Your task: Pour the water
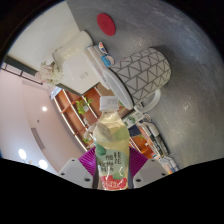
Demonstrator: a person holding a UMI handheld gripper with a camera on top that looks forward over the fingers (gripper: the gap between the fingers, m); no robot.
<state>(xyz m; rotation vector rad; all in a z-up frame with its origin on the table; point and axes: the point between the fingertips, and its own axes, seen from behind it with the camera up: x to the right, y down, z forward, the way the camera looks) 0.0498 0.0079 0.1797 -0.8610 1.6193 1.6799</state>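
My gripper [111, 162] is shut on a clear plastic bottle [110, 148] of pale yellowish liquid. The bottle has a white, green and red label. Its sides press against the magenta pads [88, 160]. The bottle's neck [108, 123] points ahead of the fingers towards a white cup [141, 74] with a dark triangle pattern, which stands on the grey tabletop [170, 30] just beyond the bottle. The whole scene looks strongly tilted. I cannot see the bottle's mouth clearly, nor any water flowing.
A red round object [106, 20] lies on the grey tabletop beyond the cup. A white boxy object [72, 56] is beside the cup. Colourful packets [76, 103] lie around the bottle's neck, with more [150, 140] by the other finger.
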